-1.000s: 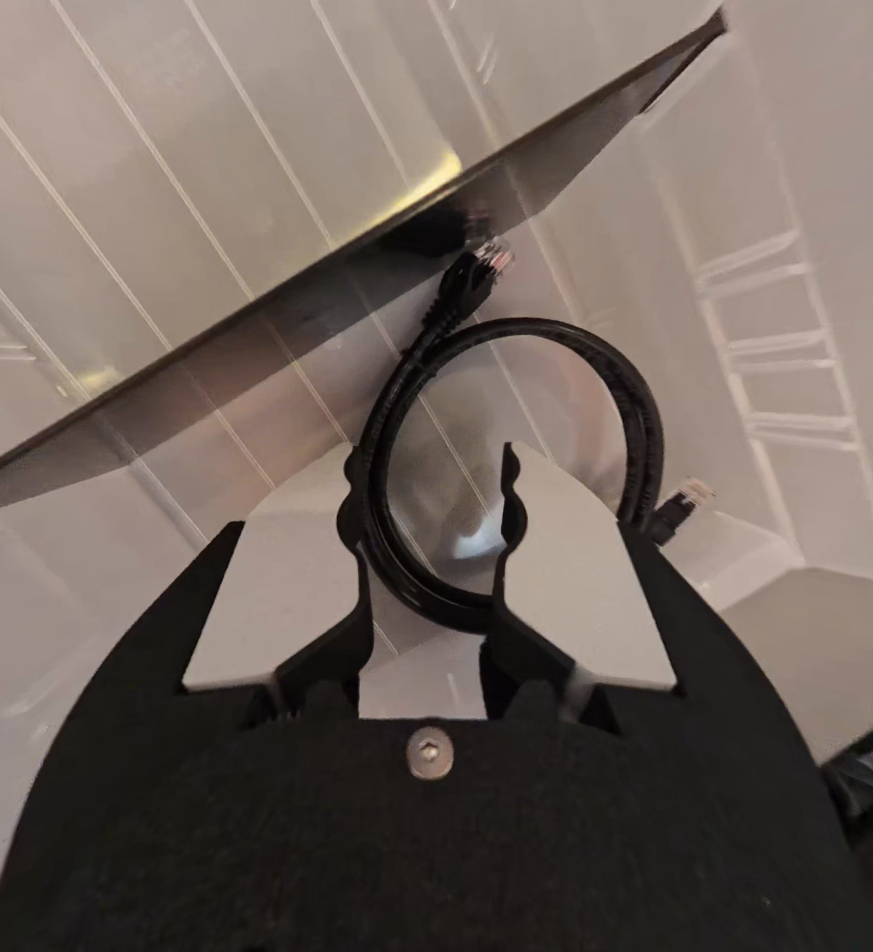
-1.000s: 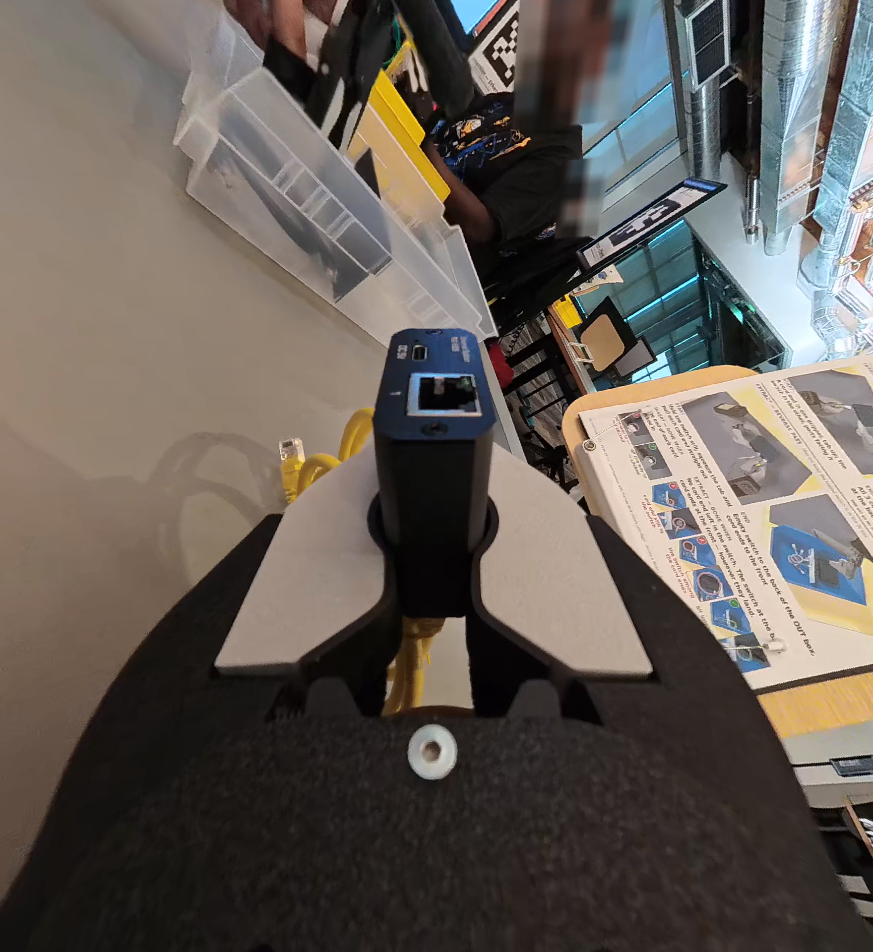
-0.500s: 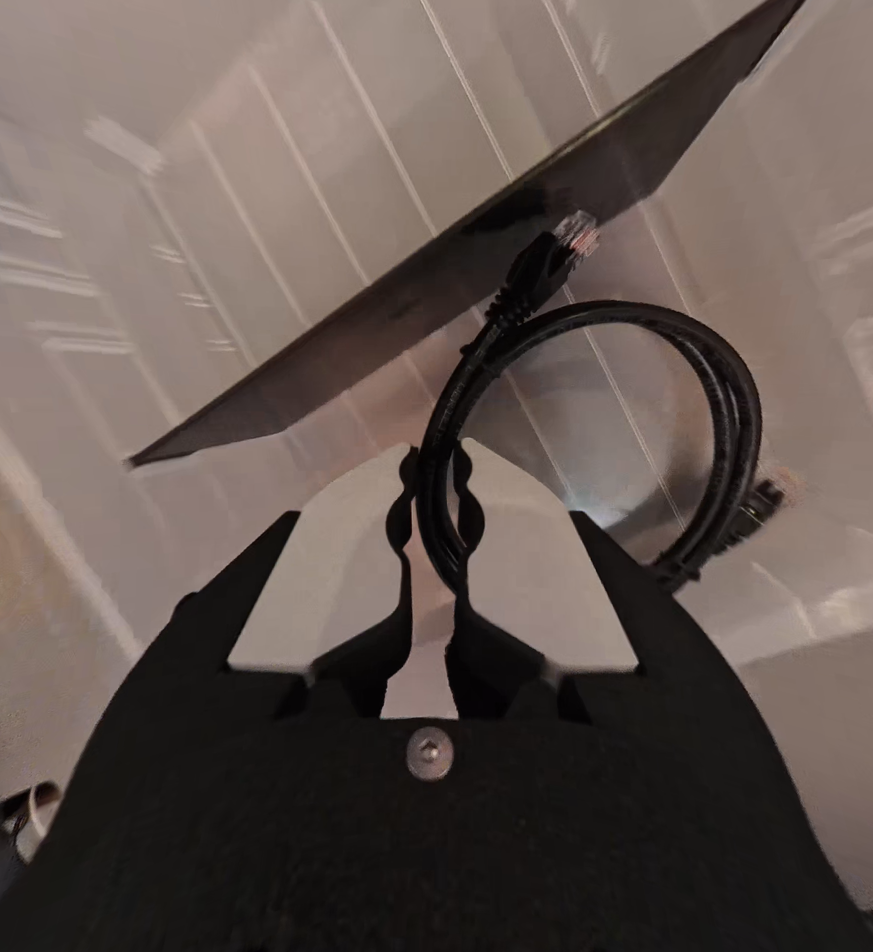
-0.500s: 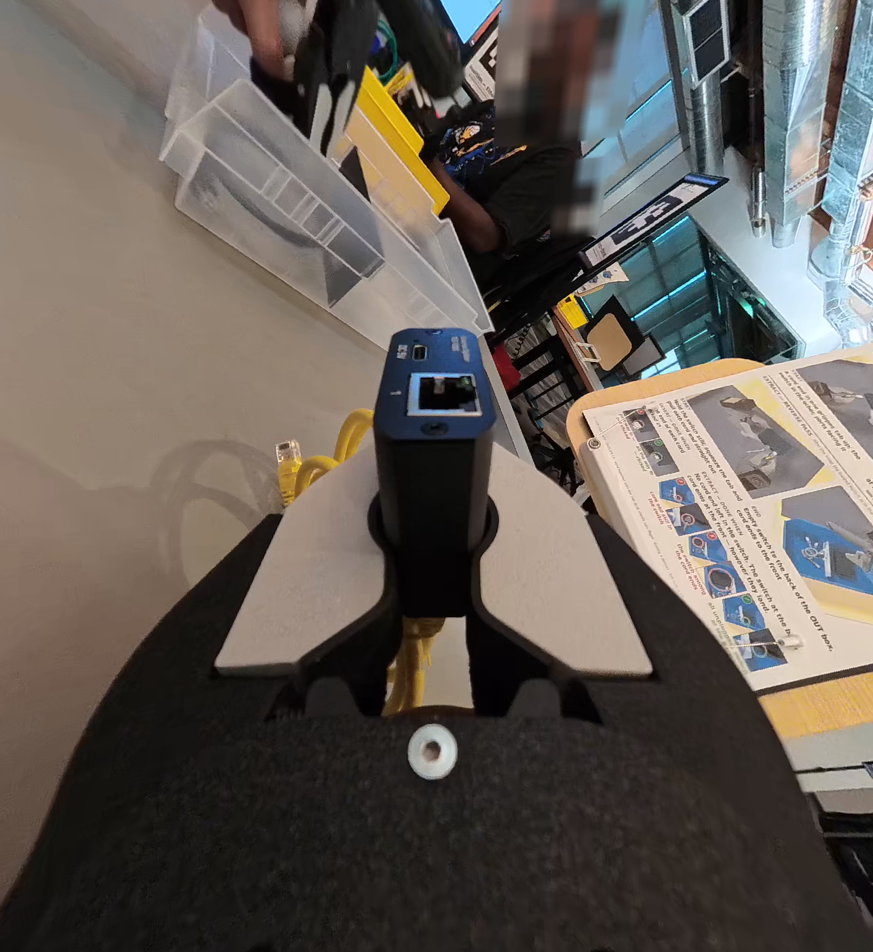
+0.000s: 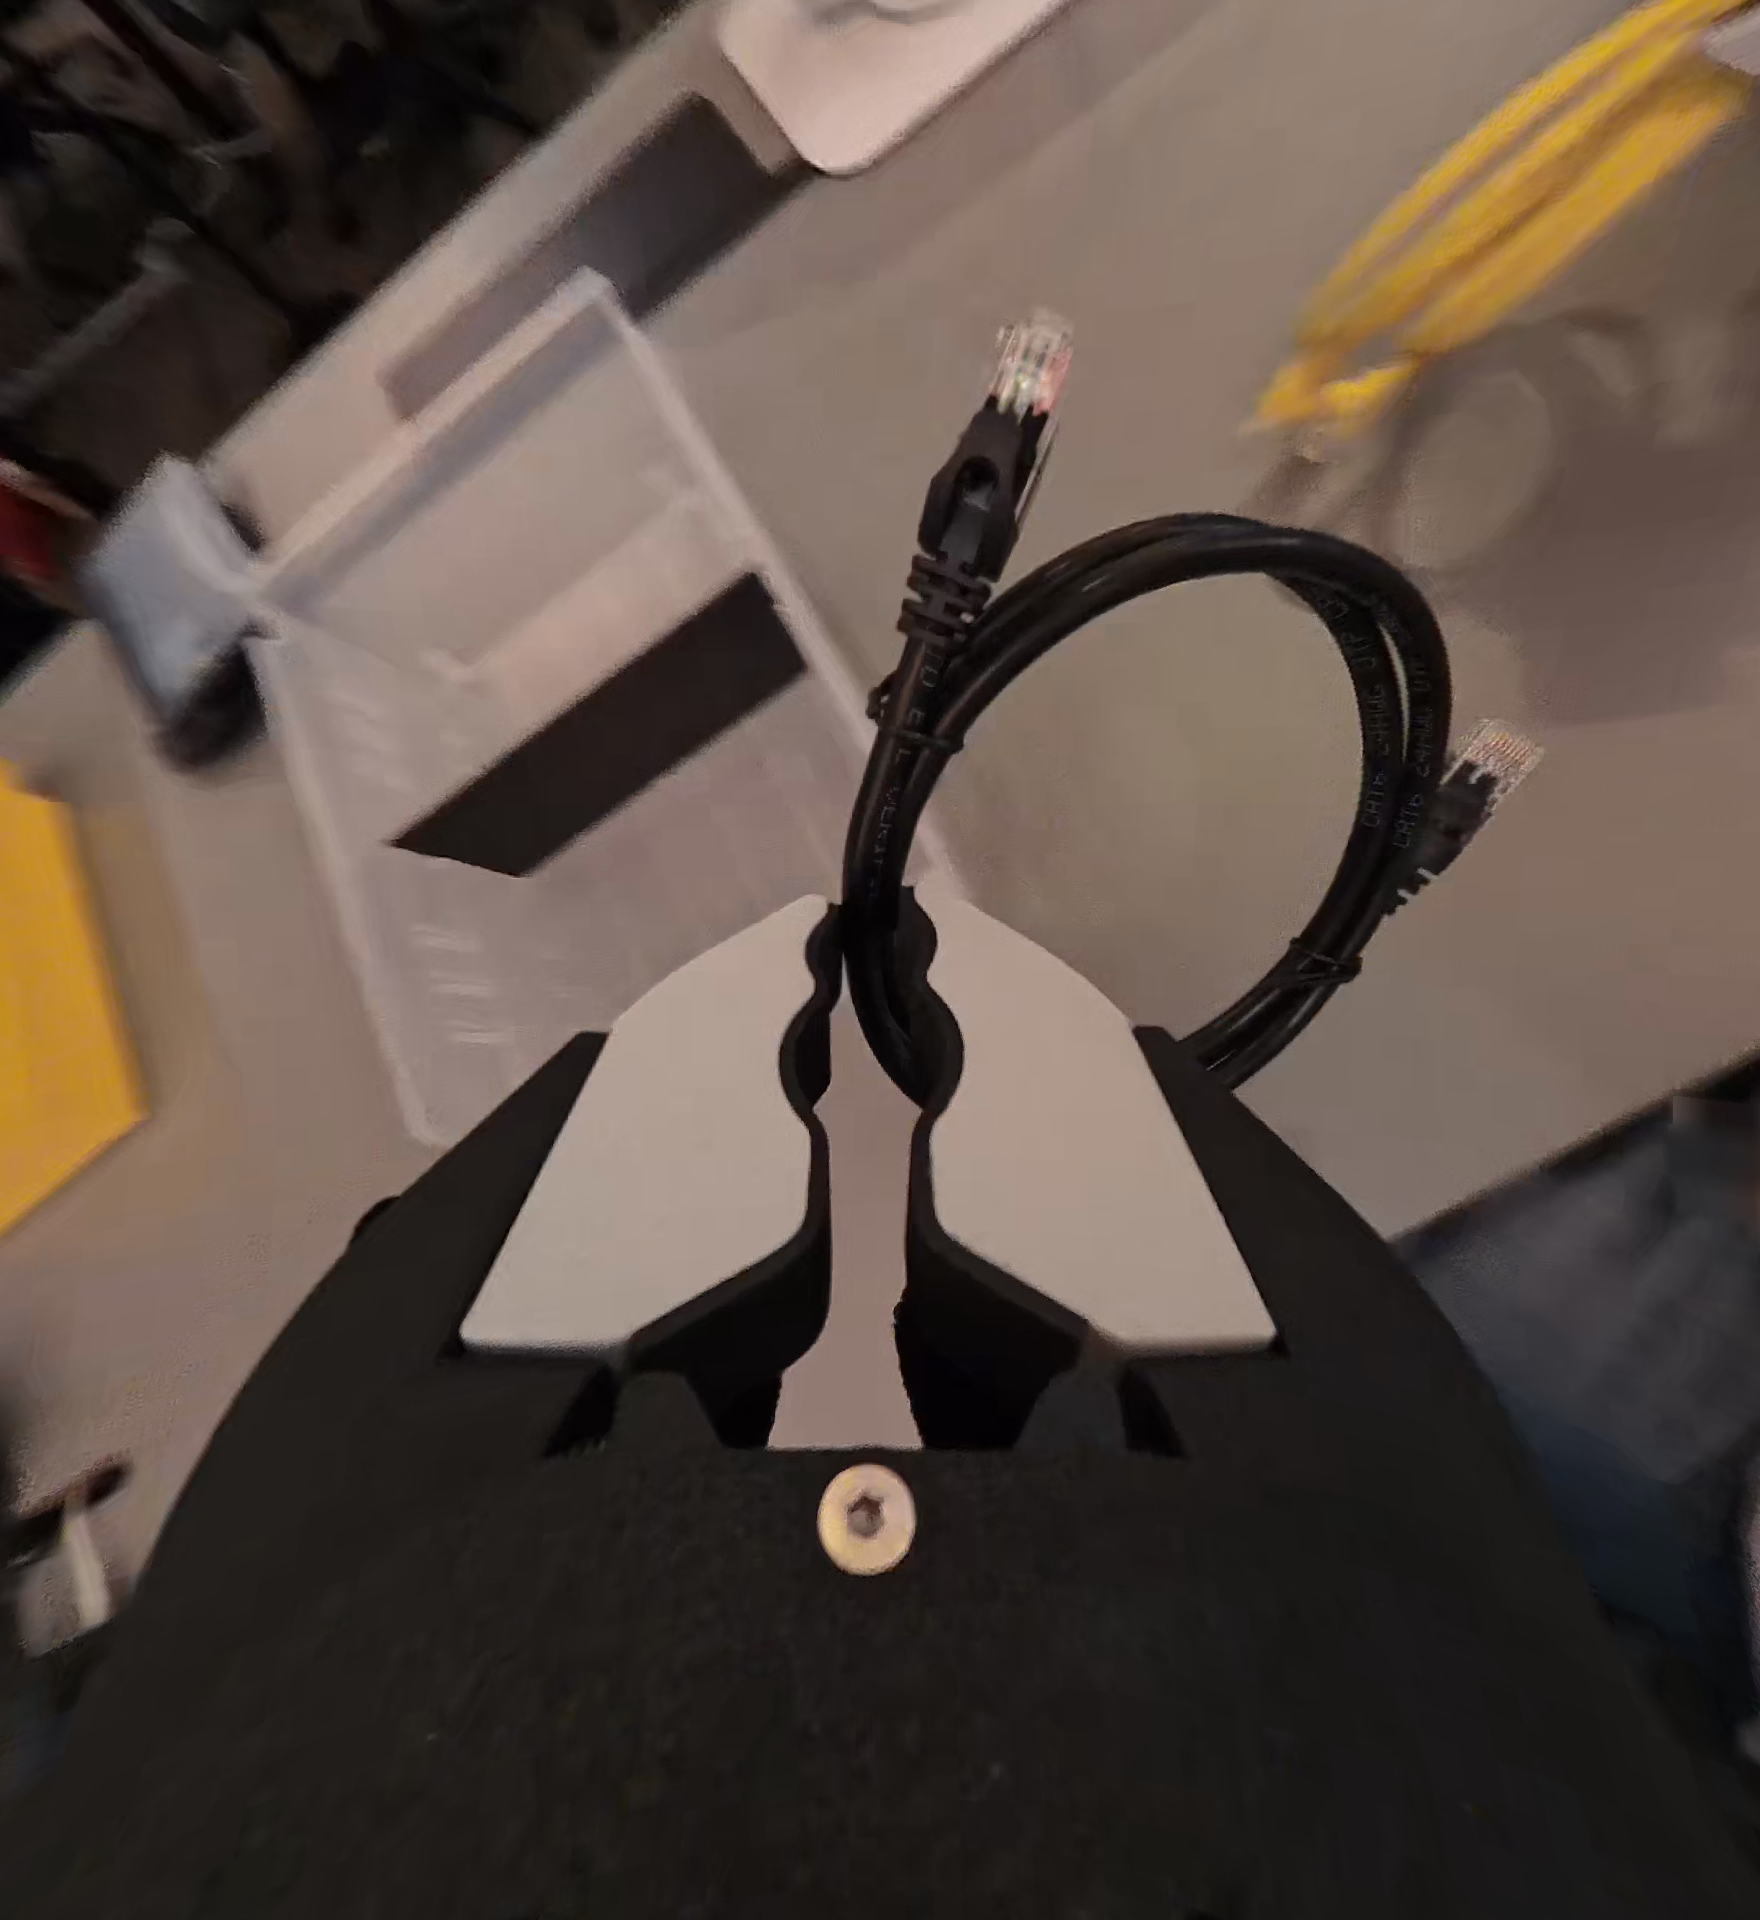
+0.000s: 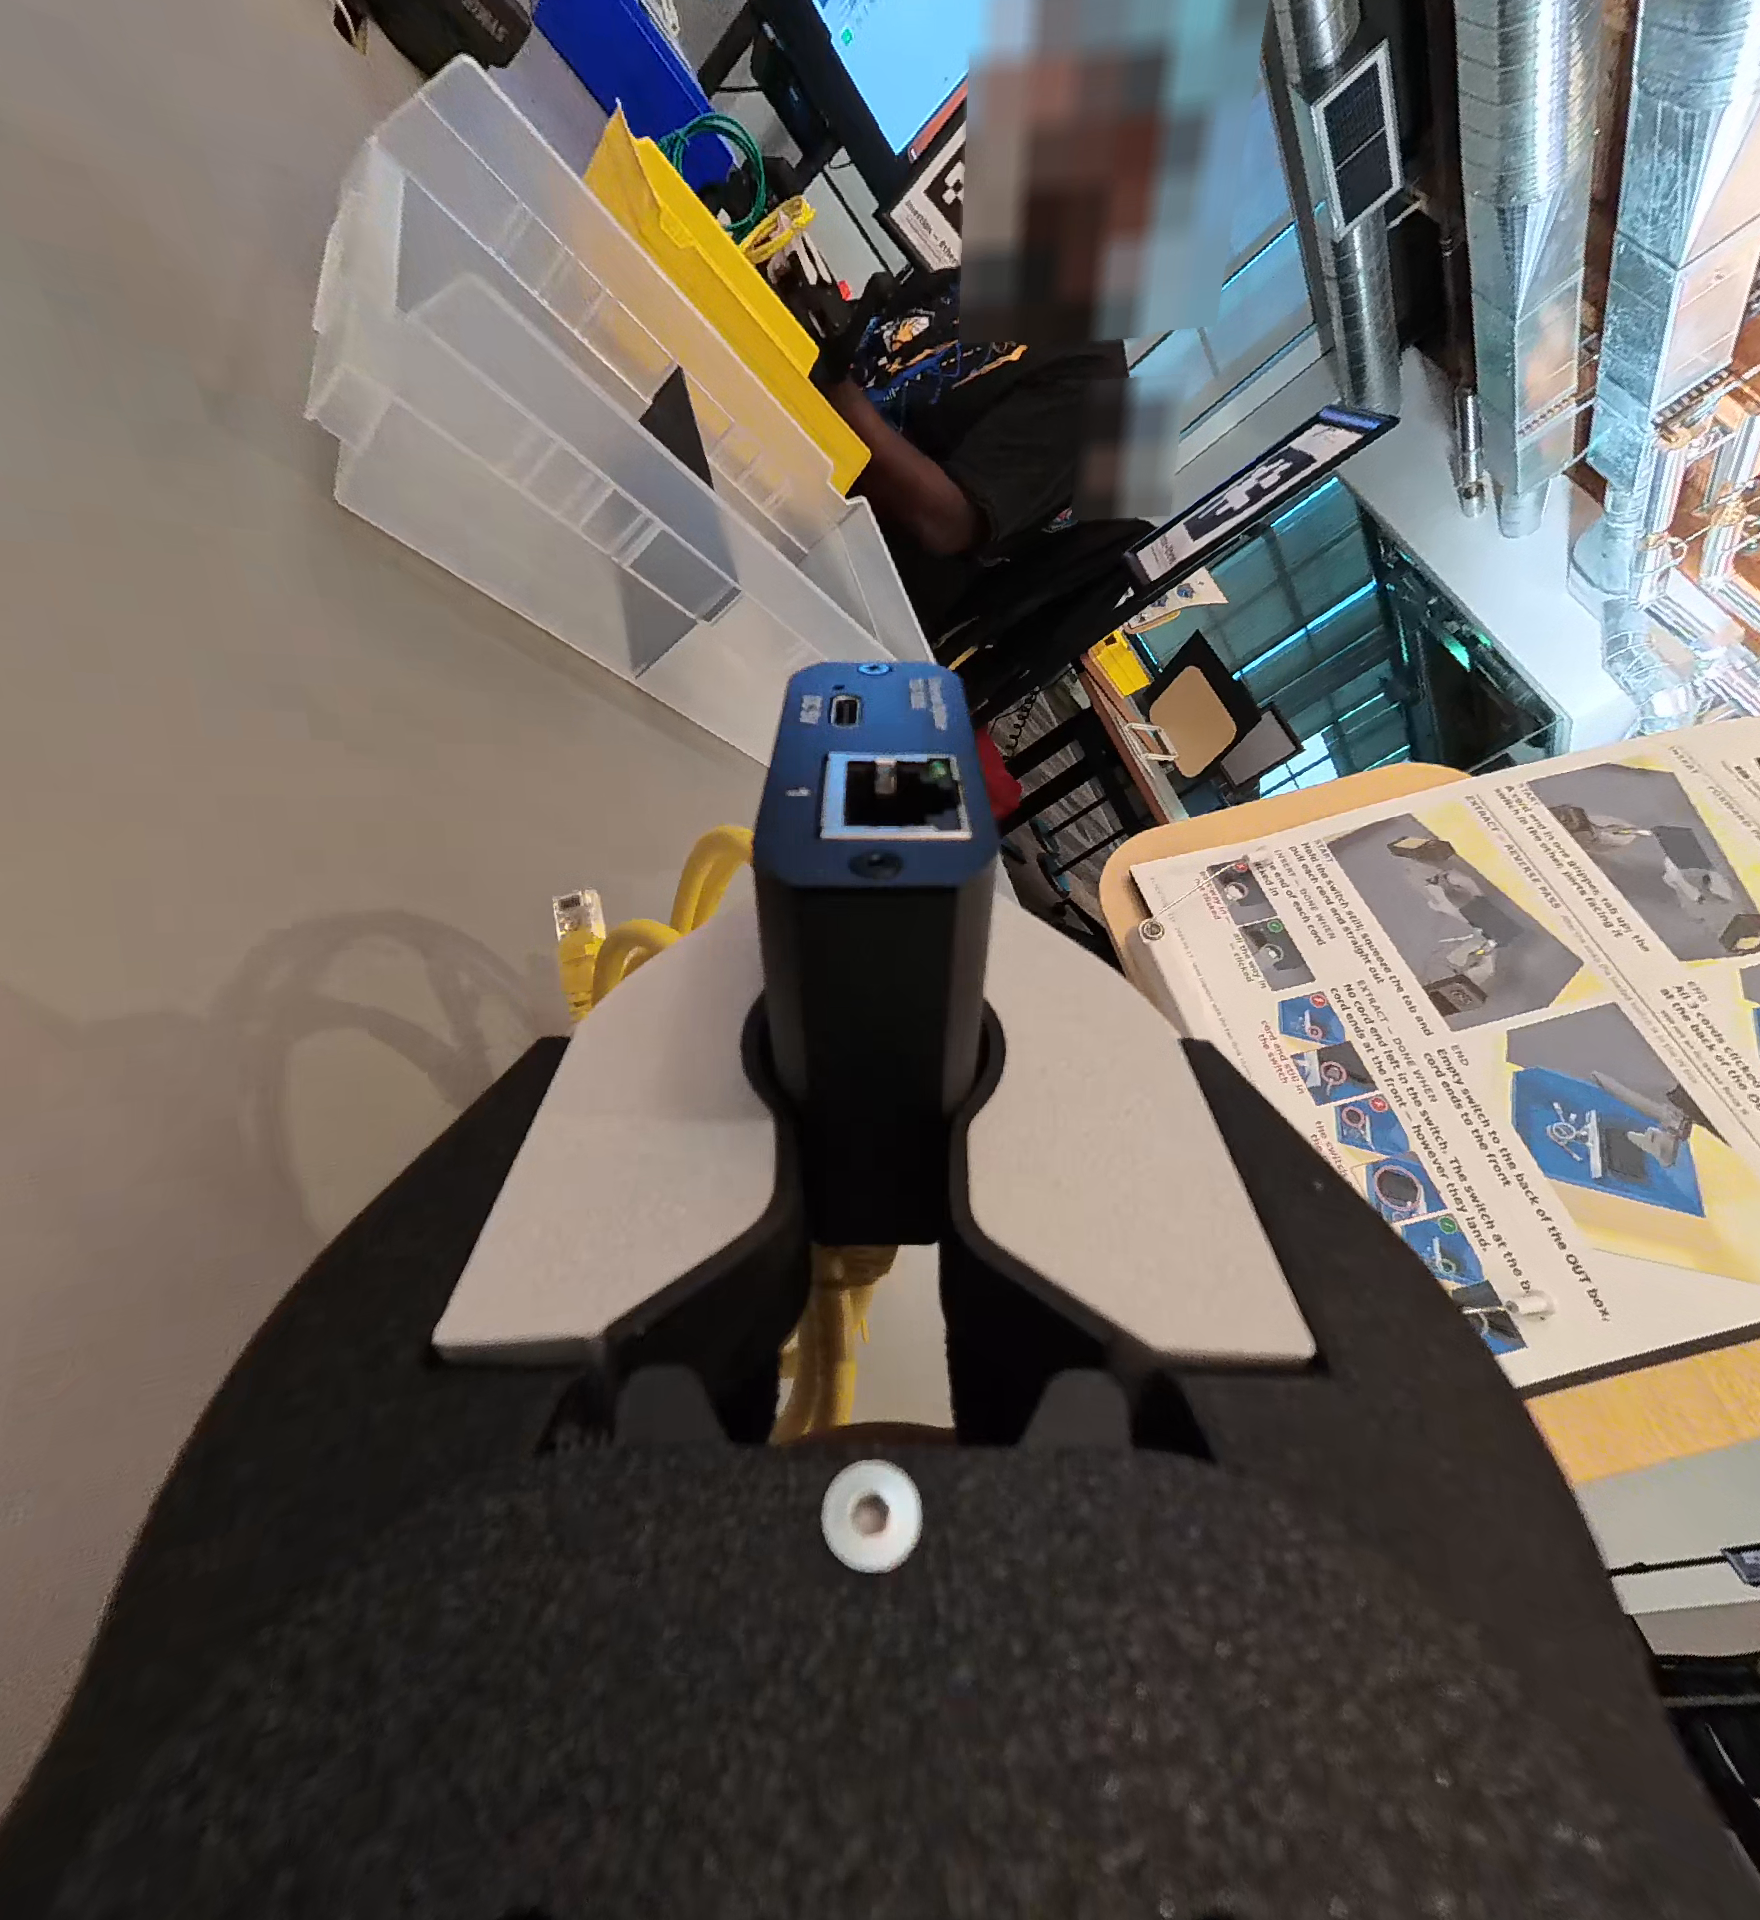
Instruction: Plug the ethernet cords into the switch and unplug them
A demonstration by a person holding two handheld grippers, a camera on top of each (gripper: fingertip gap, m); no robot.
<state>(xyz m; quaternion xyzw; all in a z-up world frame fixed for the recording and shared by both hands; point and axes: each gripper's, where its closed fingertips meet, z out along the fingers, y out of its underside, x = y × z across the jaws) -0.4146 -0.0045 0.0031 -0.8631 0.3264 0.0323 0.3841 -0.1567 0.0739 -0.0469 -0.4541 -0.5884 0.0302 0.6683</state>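
My left gripper (image 5: 871, 987) is shut on a coiled black ethernet cord (image 5: 1271, 727) and holds it up in the air. One clear plug (image 5: 1032, 364) points up and away, the other plug (image 5: 1489, 764) hangs at the right of the coil. My right gripper (image 6: 871, 1049) is shut on the switch (image 6: 876, 935), a black box with a blue end face. Its empty ethernet port (image 6: 891, 795) faces away from me. A yellow ethernet cord (image 6: 637, 935) lies on the table behind my right gripper; it also shows blurred in the left wrist view (image 5: 1478, 229).
Clear plastic bins (image 6: 543, 436) and a yellow bin (image 6: 720, 291) stand along the grey table's (image 6: 128, 623) far side. A clear bin (image 5: 502, 644) lies below my left gripper. An instruction sheet (image 6: 1530, 987) lies on a wooden table at the right. A person sits beyond the bins.
My left gripper closed on the black cord inside the clear bin, lifted it out and swung out over the table. My right gripper held the switch nearly still.
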